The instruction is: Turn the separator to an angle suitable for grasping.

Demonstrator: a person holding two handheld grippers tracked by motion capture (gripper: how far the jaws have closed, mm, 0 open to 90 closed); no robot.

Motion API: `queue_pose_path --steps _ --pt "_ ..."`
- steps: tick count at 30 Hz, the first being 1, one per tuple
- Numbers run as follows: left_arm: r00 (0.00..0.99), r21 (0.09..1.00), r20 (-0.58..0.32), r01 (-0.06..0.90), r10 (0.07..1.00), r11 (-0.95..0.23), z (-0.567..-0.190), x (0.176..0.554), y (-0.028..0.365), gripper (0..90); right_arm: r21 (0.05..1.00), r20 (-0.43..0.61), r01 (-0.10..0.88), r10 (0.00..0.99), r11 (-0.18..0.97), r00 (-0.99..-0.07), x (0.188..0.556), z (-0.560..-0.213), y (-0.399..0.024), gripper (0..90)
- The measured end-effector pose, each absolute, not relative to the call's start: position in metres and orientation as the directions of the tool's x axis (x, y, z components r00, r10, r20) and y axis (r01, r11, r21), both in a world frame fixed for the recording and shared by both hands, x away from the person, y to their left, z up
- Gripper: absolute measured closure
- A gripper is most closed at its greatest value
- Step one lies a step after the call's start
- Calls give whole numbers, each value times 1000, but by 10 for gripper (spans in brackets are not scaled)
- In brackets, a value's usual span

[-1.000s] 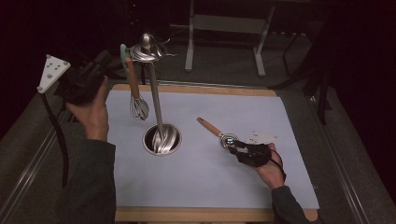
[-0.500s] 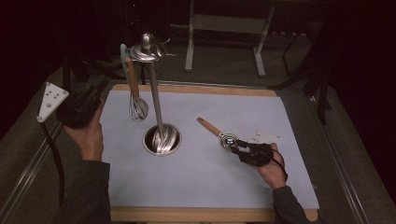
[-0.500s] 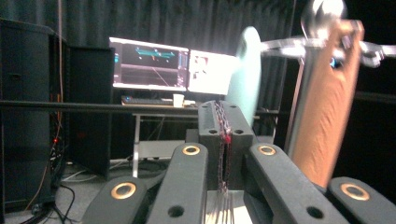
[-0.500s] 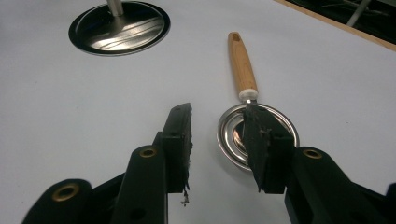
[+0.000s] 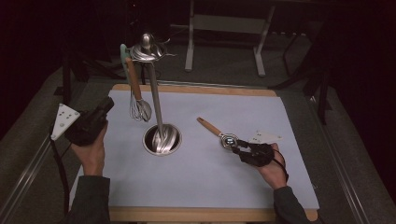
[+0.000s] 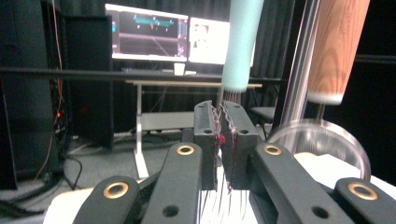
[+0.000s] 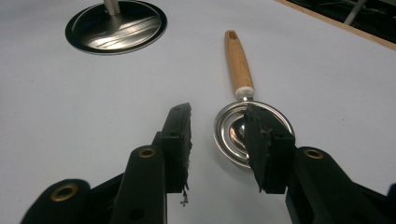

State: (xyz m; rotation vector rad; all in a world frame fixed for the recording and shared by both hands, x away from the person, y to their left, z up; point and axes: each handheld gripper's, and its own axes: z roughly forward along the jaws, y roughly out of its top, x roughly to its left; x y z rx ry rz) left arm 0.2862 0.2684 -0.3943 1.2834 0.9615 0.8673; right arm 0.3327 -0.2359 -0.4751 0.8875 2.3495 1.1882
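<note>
Down and away from the tall metal stand [image 5: 156, 112] has come the left gripper [image 5: 106, 105], leaving the whisk [image 5: 138, 100] hanging at its top; its jaws have just been opening a crack, with nothing between them. Nearer and to the right, the right gripper [image 7: 217, 142] has its jaws apart at the little metal scoop [image 7: 243, 112] lying on the white mat [image 5: 215, 182]. I think the scoop goes up next, so it needs a firm squeeze and a lift.

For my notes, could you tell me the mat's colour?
Pale lavender-blue mat, clearest in the high view.

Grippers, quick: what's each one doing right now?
Left gripper: fingers just opened slightly, holding nothing.
Right gripper: open at the spoon, not gripping it.
</note>
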Motion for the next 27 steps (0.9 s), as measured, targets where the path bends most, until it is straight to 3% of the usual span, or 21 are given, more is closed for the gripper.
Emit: queue_pose_path --steps 13,27 --pt "366 982 -170 145 915 124 -463 279 265 817 812 -25 381 679 442 -734 333 -477 -237 610" --pt "353 956 -122 293 928 14 -516 272 255 781 805 -22 387 675 449 -738 334 -480 -235 605"
